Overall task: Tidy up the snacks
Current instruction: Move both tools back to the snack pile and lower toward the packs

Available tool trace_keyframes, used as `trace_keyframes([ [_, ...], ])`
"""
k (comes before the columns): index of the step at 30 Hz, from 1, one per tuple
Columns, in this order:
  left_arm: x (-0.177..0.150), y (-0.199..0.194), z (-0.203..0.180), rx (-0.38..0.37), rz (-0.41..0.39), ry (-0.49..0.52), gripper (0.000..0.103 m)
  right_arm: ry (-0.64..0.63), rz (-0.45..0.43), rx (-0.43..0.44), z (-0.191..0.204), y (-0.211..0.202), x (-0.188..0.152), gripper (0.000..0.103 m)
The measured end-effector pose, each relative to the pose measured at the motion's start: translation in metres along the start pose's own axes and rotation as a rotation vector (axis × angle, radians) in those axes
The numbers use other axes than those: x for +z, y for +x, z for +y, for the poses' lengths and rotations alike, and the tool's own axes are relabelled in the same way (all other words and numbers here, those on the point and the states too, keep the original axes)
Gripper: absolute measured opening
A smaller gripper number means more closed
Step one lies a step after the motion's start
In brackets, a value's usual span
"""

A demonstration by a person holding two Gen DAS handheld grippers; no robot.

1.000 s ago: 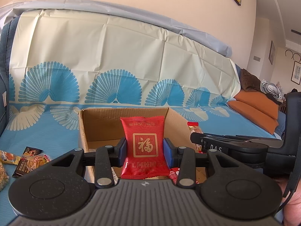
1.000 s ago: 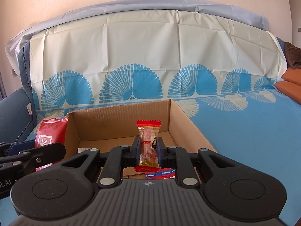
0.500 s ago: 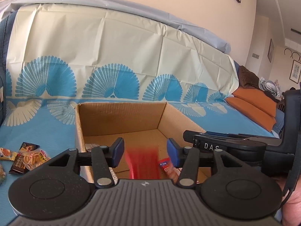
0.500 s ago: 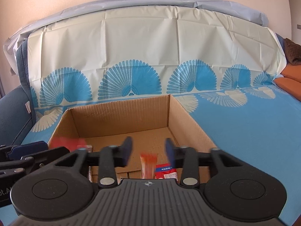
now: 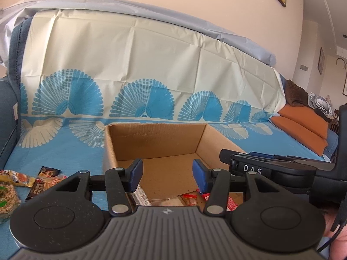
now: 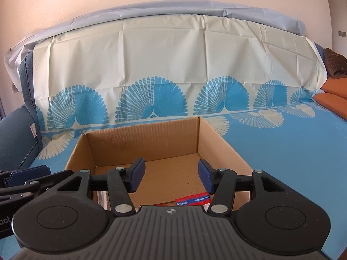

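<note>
A: Left wrist view first. What's the left gripper (image 5: 167,174) doing?

B: Its blue pads stand well apart with nothing between them. The jaws have just been opening, and they are empty. It hangs over the near part of the cardboard box (image 5: 156,139), pointing a little downward into it.

A: And the snacks?

B: Several lie on the box floor just below and ahead of the fingertips: a pale wrapped piece (image 5: 167,201), a red packet (image 5: 189,198) beside it, and a striped wrapper (image 5: 141,194) under the left pad (image 5: 135,174). More packets (image 5: 46,178) lie outside the box, off to the gripper's left on the blue patterned cover (image 5: 65,153). A yellowish bag (image 5: 7,197) sits at the far left edge.

A: Anything to the right?

B: The right gripper (image 5: 260,162) shows side-on, just beside this one at the box's right wall. From here I cannot tell how its jaws stand.

A: Then the right wrist view.

B: The right gripper (image 6: 172,174) is spread wide too, nothing between the pads; its jaws have just been opening. It also hangs over the box (image 6: 143,140), tilted slightly down. A red and blue packet (image 6: 193,199) lies on the box floor right below its right finger (image 6: 206,175), and a striped wrapper (image 6: 102,197) shows below its left side. The left gripper's fingertip (image 6: 30,172) pokes in at the left edge, beside the box's left wall.
</note>
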State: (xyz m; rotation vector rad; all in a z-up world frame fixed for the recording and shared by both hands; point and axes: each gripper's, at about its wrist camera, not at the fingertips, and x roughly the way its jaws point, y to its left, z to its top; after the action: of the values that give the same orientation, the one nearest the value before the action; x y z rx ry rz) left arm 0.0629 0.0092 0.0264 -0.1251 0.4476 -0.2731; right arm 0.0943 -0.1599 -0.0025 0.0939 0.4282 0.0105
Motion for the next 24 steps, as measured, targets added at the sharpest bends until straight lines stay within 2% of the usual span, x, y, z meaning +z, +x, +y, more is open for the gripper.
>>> trace_keyframes([
  [3, 0.000, -0.006, 0.012, 0.035, -0.008, -0.013, 0.050, 0.004, -0.009, 0.012, 0.010, -0.001, 0.000, 0.056],
  [5, 0.002, -0.011, 0.022, 0.067, -0.014, -0.027, 0.037, 0.005, -0.019, 0.020, 0.019, -0.003, 0.001, 0.056],
  [8, 0.004, -0.017, 0.040, 0.124, -0.009, -0.049, 0.023, 0.025, -0.031, 0.042, 0.033, -0.005, 0.002, 0.056],
  [12, 0.005, -0.023, 0.068, 0.188, 0.018, -0.114, 0.022, 0.031, -0.047, 0.102, 0.058, -0.009, 0.000, 0.054],
  [16, 0.006, -0.029, 0.091, 0.233, 0.033, -0.153, 0.022, 0.021, -0.061, 0.183, 0.085, -0.015, -0.001, 0.042],
  [20, 0.009, -0.034, 0.110, 0.233, 0.058, -0.174, 0.022, 0.020, -0.067, 0.249, 0.107, -0.020, -0.002, 0.035],
  [22, 0.011, -0.030, 0.122, 0.211, 0.103, -0.201, 0.022, 0.024, -0.065, 0.273, 0.115, -0.021, -0.003, 0.033],
  [24, 0.015, -0.023, 0.138, 0.221, 0.141, -0.220, 0.022, 0.030, -0.062, 0.293, 0.123, -0.021, -0.004, 0.033],
])
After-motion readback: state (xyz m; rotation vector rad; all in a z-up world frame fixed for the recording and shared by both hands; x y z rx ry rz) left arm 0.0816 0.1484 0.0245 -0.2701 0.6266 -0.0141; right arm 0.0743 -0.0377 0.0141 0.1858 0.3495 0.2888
